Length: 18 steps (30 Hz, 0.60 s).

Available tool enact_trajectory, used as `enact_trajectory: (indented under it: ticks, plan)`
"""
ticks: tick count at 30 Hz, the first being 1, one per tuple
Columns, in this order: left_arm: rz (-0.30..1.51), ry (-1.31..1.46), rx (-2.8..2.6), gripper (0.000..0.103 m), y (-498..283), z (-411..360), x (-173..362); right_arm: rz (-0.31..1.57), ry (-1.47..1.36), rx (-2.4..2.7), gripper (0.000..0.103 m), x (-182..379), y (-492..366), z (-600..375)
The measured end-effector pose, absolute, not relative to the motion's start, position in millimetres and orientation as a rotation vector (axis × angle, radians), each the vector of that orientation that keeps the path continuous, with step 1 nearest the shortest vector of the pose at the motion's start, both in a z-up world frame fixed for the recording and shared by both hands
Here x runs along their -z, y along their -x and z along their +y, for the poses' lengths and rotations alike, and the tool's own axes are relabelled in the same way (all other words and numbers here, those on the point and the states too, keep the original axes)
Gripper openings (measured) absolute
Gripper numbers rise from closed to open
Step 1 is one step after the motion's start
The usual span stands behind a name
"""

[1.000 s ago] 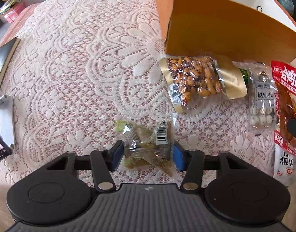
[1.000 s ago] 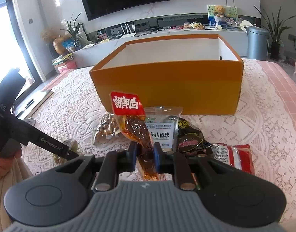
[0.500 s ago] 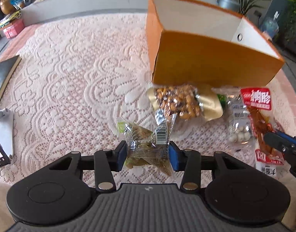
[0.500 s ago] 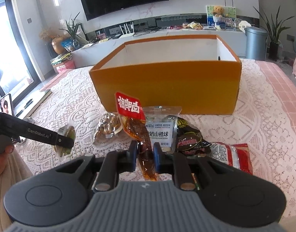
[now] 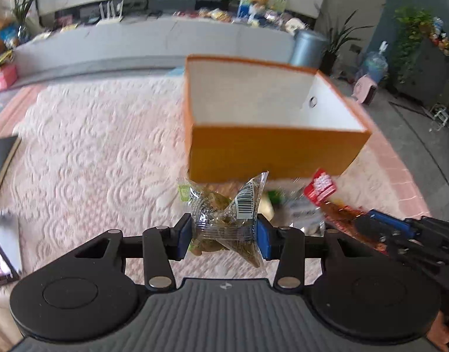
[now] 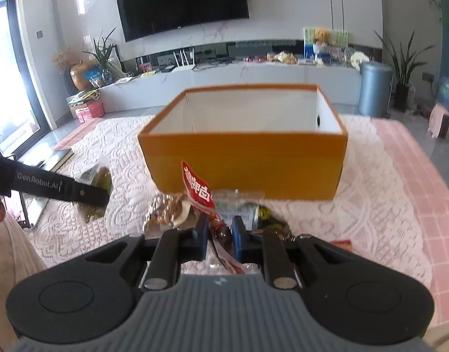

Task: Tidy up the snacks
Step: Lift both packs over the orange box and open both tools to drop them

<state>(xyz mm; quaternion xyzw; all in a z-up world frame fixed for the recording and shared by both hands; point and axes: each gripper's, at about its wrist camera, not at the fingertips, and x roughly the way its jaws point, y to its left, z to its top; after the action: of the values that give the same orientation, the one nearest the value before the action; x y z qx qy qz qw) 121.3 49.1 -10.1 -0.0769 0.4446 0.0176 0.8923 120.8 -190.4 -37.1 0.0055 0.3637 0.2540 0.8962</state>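
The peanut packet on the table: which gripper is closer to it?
Right. The right gripper hangs just beside the peanut packet; the left gripper is farther off to its left.

Right gripper (image 6: 220,236), jaws pinched tight on a red-topped snack pack (image 6: 205,202) w/ brown meat showing thru the clear part; pack sticks up and leans left, off the lace cloth (image 6: 356,220). Just behind it an orange box (image 6: 245,167), open top, white inside, looks empty. Between box & gripper, a small pile: nut bag (image 6: 165,208) on the left, clear pack w/ white label (image 6: 239,209) in the middle, dark wrapper (image 6: 268,220) to the right. Left gripper (image 6: 92,195) comes in from the left edge, holding a greenish snack bag (image 6: 98,179) above the cloth. TV (image 6: 180,1) on the far wall, grey bin (image 6: 374,88) at right.
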Motion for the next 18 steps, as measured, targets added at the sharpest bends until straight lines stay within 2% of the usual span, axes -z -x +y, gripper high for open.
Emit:
enact_trajectory:
  ticks: [9,18]
  plan:
    - [0.835,0.138,0.020,0.051,-147.9,40.8,-31.7,0.661,0.053,-0.542,0.013,-4.7,-136.2,-189.6]
    - [0.811,0.108,0.038,0.051,-193.0,41.0,-42.6,0.579,0.130,-0.542,0.013,-39.7,-184.9,-178.5]
